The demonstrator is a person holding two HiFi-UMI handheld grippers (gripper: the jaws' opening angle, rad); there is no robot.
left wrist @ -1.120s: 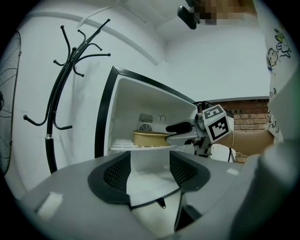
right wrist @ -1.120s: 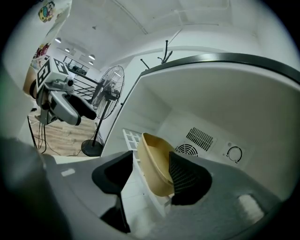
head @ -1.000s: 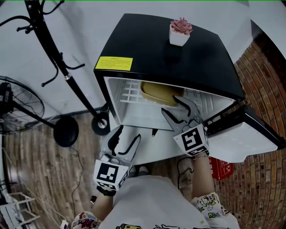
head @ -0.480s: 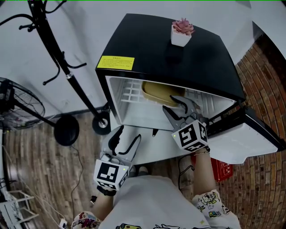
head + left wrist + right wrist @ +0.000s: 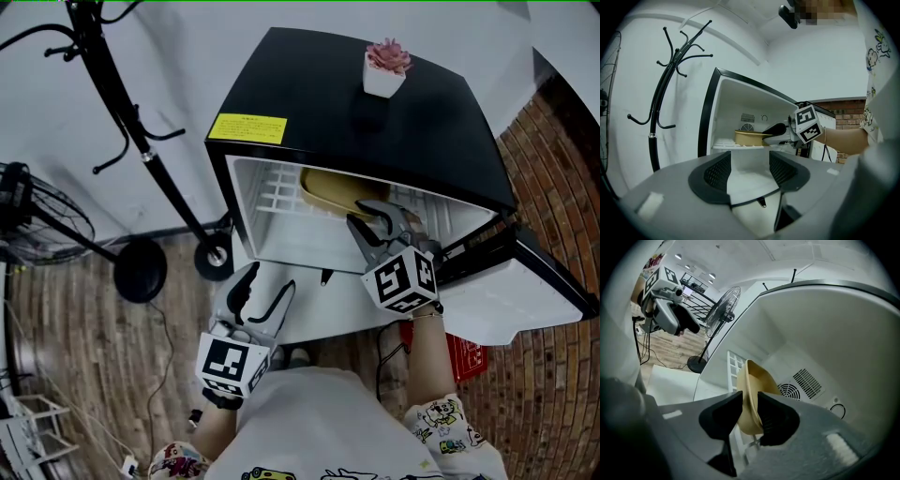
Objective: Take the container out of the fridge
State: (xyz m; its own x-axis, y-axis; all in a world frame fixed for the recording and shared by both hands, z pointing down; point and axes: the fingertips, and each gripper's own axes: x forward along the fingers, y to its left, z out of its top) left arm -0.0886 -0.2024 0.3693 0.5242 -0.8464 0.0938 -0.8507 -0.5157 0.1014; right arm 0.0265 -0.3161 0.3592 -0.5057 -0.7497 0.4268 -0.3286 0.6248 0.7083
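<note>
A tan container [image 5: 333, 187] lies on the white wire shelf [image 5: 279, 201] inside the open black mini fridge [image 5: 412, 122]. My right gripper [image 5: 375, 214] reaches into the fridge, and its jaws are closing on the container's rim [image 5: 751, 380]; the wall sits between the two pads, which touch it on both sides. The left gripper view shows the same container [image 5: 749, 137] with the right gripper [image 5: 780, 133] at its near edge. My left gripper [image 5: 262, 286] hangs open and empty below the fridge's opening, over a white surface.
The fridge door [image 5: 506, 291] stands swung open to the right. A small potted plant [image 5: 382, 70] sits on the fridge top. A black coat rack [image 5: 141, 159] and a floor fan [image 5: 37, 220] stand to the left. A red object [image 5: 464, 352] lies on the wooden floor.
The right gripper has pushed a little deeper into the fridge and its jaws have narrowed onto the container's rim. The left gripper has stayed where it was.
</note>
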